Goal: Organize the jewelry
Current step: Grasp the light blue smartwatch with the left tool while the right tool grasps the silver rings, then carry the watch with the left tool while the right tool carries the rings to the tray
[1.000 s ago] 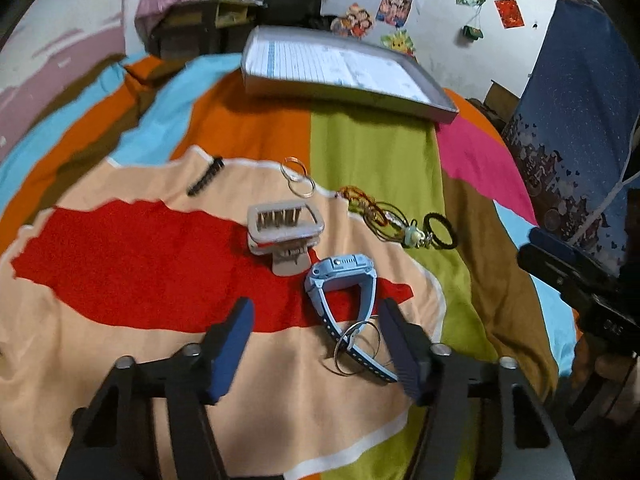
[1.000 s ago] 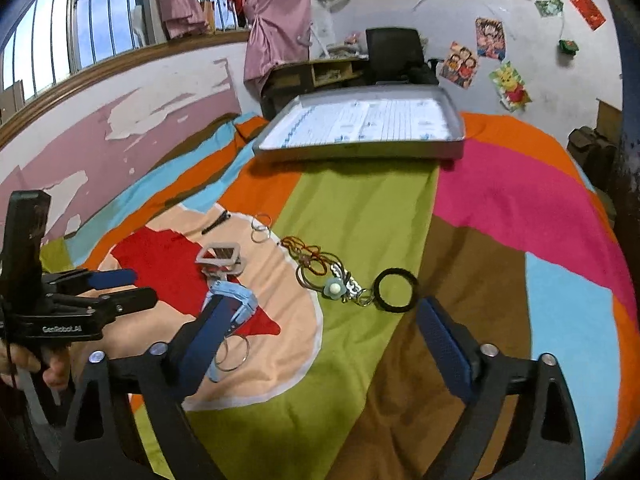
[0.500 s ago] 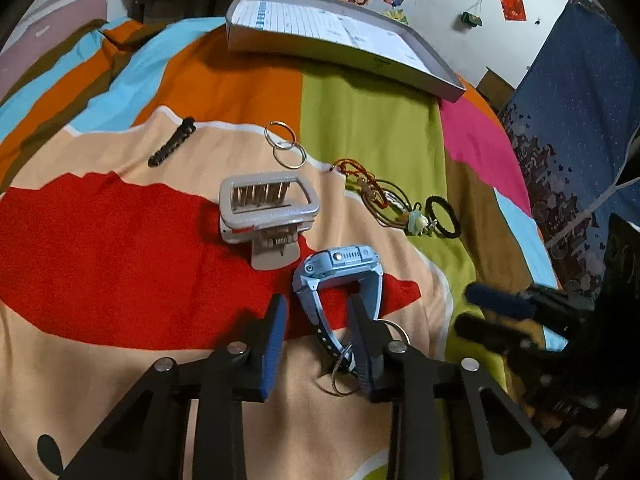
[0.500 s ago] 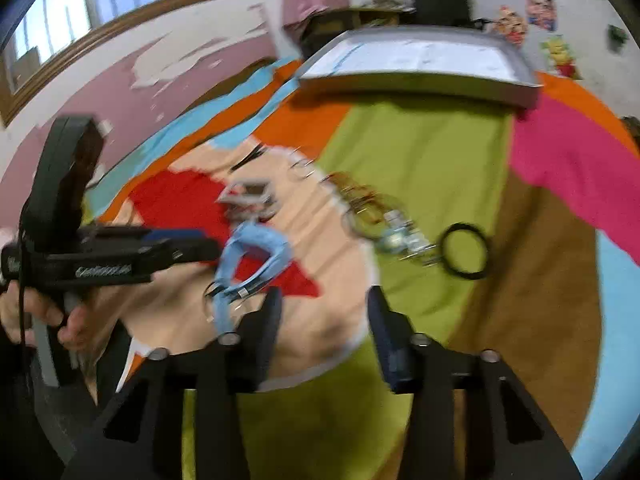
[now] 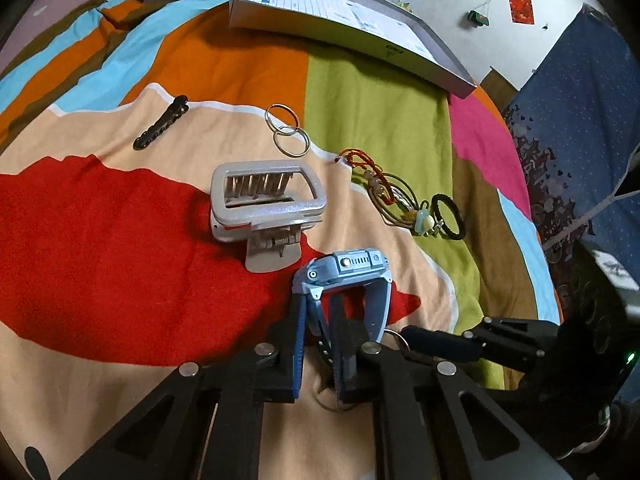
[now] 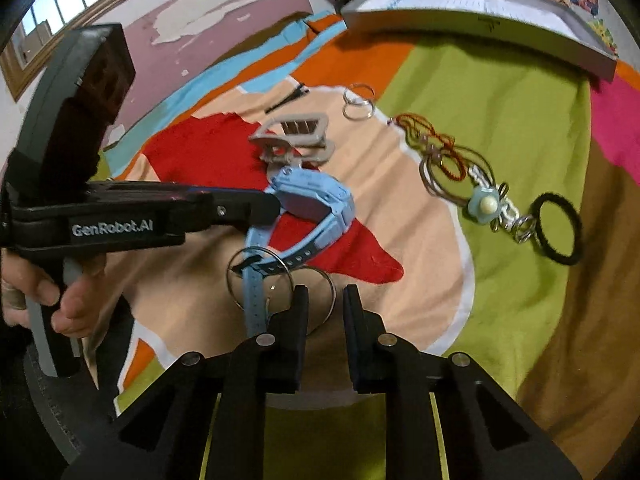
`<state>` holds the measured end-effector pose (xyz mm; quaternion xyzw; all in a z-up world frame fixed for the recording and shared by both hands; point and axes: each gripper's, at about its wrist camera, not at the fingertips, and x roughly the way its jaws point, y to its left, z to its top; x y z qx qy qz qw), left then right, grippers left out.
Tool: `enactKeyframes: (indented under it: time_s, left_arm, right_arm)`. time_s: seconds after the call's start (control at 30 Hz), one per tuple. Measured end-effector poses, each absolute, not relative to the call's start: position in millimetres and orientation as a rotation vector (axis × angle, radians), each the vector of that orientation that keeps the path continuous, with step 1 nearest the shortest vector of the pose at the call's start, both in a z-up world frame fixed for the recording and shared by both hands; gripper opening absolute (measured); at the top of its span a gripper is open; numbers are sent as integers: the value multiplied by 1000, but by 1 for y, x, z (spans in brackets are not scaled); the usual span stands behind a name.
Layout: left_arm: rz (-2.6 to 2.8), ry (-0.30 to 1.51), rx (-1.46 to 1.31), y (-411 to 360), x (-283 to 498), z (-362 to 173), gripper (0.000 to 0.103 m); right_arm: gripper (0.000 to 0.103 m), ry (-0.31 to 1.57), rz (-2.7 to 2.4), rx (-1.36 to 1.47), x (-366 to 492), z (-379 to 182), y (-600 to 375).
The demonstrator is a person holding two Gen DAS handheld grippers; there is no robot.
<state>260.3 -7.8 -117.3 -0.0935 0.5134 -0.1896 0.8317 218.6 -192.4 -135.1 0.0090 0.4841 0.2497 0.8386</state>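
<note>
A blue watch [image 5: 345, 268] lies on the colourful bedspread. My left gripper [image 5: 318, 308] is shut on the watch's left strap; it shows in the right wrist view [image 6: 310, 196] too. My right gripper [image 6: 324, 296] is nearly shut, its fingers straddling the edge of a metal ring [image 6: 320, 292] that lies by the strap end. A second ring [image 6: 256, 276] lies around the strap. The right gripper's fingers [image 5: 436, 340] reach in from the right in the left wrist view.
A grey hair claw [image 5: 264, 204], two linked rings [image 5: 286, 130], a black hair clip [image 5: 160, 128], a tangle of bracelets with a bead charm [image 5: 396, 200] and a black hair tie [image 5: 450, 216] lie beyond. A grey tray [image 5: 352, 28] sits at the far edge.
Both grippers moved forward and down toward the watch and closed. The left one closed on the watch strap; the right one narrowed around a ring.
</note>
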Motion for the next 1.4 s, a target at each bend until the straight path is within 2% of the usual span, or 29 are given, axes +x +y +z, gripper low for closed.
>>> enactKeyframes:
  time_s: [0.3, 0.87, 1.13, 1.4]
  left_arm:
    - [-381, 1081, -201, -6, 256, -116, 6]
    - [-279, 1030, -223, 11, 237, -104, 5]
    - [-242, 980, -219, 19, 227, -91, 5]
    - [-280, 916, -231, 9, 223, -64, 5]
  right_arm:
    - [4, 1040, 514, 33, 214, -139, -192]
    - [3, 1074, 558, -52, 183, -127, -201]
    - [3, 991, 533, -48, 178, -109, -213]
    - [3, 827, 488, 45, 184, -74, -235]
